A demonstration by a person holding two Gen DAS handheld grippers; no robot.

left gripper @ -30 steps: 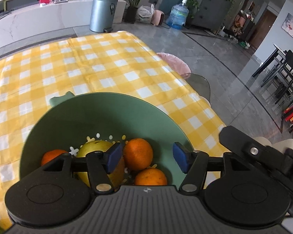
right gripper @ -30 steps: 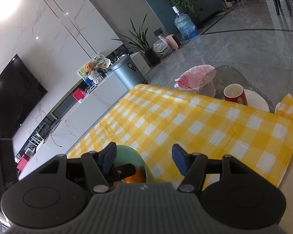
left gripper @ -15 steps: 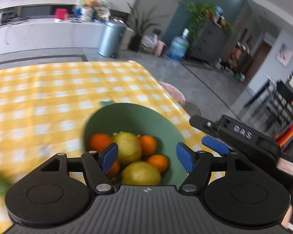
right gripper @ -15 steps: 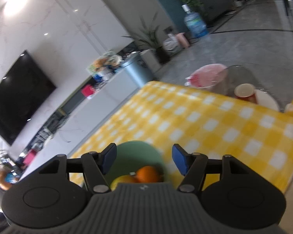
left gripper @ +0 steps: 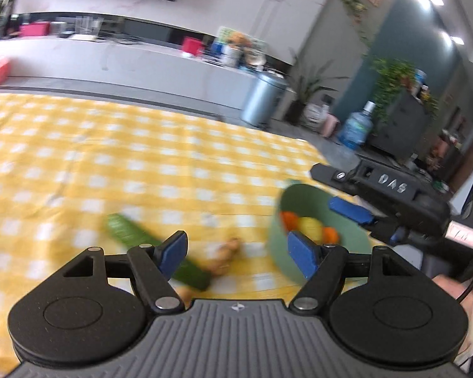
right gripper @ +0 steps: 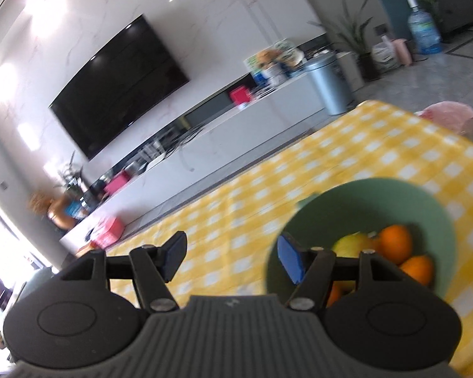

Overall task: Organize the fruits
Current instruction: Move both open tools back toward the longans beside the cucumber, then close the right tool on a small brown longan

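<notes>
A green bowl (left gripper: 279, 236) holds oranges (left gripper: 289, 218) and a yellow-green fruit (left gripper: 310, 225) on the yellow checked tablecloth (left gripper: 142, 170). In the right wrist view the bowl (right gripper: 331, 195) sits at lower right with oranges (right gripper: 395, 242) and a yellow fruit (right gripper: 351, 243). My left gripper (left gripper: 236, 253) is open and empty, left of the bowl and above a cucumber (left gripper: 132, 236) and a ginger piece (left gripper: 225, 253). My right gripper (right gripper: 231, 260) is open and empty at the bowl's left rim; it also shows in the left wrist view (left gripper: 350, 212) over the bowl.
The cloth-covered table (right gripper: 394, 145) ends at the right, with a pink stool (right gripper: 447, 113) beyond it. A grey bin (left gripper: 261, 100), a water bottle (left gripper: 354, 129) and a white TV bench (left gripper: 126, 63) stand on the floor behind.
Both grippers swung left. In the left wrist view the bowl went from under the fingers to the right, and the cucumber and ginger came into view. Both stayed open.
</notes>
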